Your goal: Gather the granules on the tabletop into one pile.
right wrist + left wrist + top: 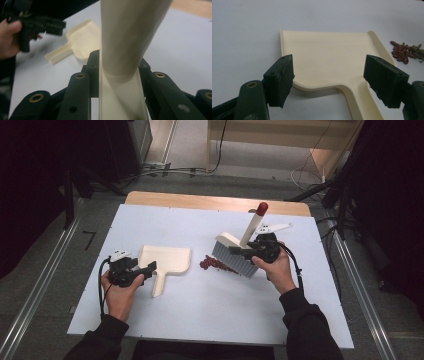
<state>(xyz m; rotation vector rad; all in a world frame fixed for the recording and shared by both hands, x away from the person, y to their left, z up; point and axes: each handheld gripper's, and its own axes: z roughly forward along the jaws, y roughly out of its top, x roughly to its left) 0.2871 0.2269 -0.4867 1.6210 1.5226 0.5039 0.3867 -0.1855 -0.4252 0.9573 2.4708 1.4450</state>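
**Brush gripped at the bean pile, dustpan waiting between open jaws**

The right gripper (248,251) is pinched tight on the cream handle of the brush (235,252); in the right gripper view the handle (125,50) fills the gap between the pads and rises out of the top of the picture. In the high view the handle leans up and away to a red tip (262,208), and the grey bristles stand just beside the small pile of red beans (214,264).

The left gripper (145,269) has its jaws spread. In the left gripper view the pads stand either side of the dustpan (329,57), above the spot where its pan narrows into the handle, without pressing on it. The dustpan lies flat, left of the beans and apart from them.

No brand, label or writing can be read on any tool.

The brush head hides part of the bean pile from above, and the left gripper view cuts the beans (408,52) off at its right edge. Some greenish ones sit among the red there.

The white table (200,315) has bare surface along its near edge and its left side.
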